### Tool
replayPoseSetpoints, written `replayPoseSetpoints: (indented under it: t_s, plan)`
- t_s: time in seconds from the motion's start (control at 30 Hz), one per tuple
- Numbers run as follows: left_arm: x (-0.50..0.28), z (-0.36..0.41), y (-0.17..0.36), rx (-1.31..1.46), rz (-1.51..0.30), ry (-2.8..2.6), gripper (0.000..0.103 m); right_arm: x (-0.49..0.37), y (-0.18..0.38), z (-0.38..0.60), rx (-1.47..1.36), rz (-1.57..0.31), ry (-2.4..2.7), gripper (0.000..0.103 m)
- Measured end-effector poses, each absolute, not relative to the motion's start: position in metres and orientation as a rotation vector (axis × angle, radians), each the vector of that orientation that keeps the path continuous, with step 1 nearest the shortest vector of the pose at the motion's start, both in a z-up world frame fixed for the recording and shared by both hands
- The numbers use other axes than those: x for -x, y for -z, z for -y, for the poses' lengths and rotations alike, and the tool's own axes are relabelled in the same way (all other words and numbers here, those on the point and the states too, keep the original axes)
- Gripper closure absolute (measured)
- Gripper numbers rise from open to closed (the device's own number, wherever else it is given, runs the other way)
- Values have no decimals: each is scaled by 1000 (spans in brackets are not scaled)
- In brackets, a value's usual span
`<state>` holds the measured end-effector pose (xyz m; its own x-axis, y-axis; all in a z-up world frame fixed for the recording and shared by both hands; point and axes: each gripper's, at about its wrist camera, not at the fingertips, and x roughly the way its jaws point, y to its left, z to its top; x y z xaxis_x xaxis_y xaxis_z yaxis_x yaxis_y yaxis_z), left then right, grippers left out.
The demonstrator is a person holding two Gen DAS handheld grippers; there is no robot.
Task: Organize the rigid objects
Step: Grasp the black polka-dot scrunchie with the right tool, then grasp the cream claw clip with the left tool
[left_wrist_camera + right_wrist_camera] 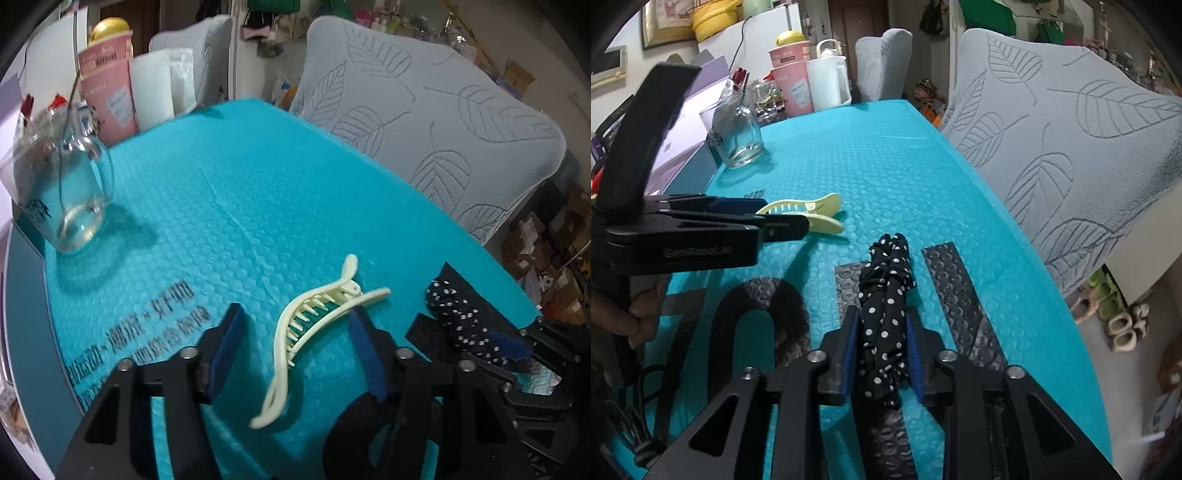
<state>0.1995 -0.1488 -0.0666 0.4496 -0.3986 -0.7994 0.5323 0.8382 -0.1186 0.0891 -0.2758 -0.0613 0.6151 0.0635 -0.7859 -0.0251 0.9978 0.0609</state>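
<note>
Left gripper [295, 354] at 6 o'clock, jaws apart, blue pads [229, 350] either side of cream hair clip [314, 325], not touching it. Clip lies on teal bubble mat [240, 192], teeth facing right pad, long tail running toward 6 o'clock. Black polka-dot fabric piece [458, 317] at 4 o'clock, lying on black print of the mat. Right gripper [517, 354] at 4 o'clock, over the fabric's near end; grip can't be judged here. Clear glass jar [74, 199] at 9 o'clock, upright on the mat. Pink cups [110, 92] at 10 o'clock beyond it. Grey leaf-pattern chair cover [436, 118] at 2 o'clock
</note>
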Motion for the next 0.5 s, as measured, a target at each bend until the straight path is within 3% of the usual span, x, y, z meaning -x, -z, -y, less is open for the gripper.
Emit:
replayPoseSetpoints:
  t_s: [0.03,0.13,0.2,0.27,0.43,0.5]
  plan:
    - [-201,151,67,-168,-939,576,63,-90,61,275,-48,-906,-45,74]
    - [-204,151,68,-180,-929,583,65,-92,61,275,-56,-904,-47,69]
    - [-204,150,68,-184,-925,582,72,-93,61,273,-75,-900,-76,54]
    - [-204,147,68,-180,-928,575,79,-94,61,271,-69,-899,-67,53]
    - [-197,140,66,-154,-952,576,81,-95,62,264,-21,-888,-31,54]
    - [-193,138,65,-150,-957,570,82,-94,63,262,4,-884,-8,61]
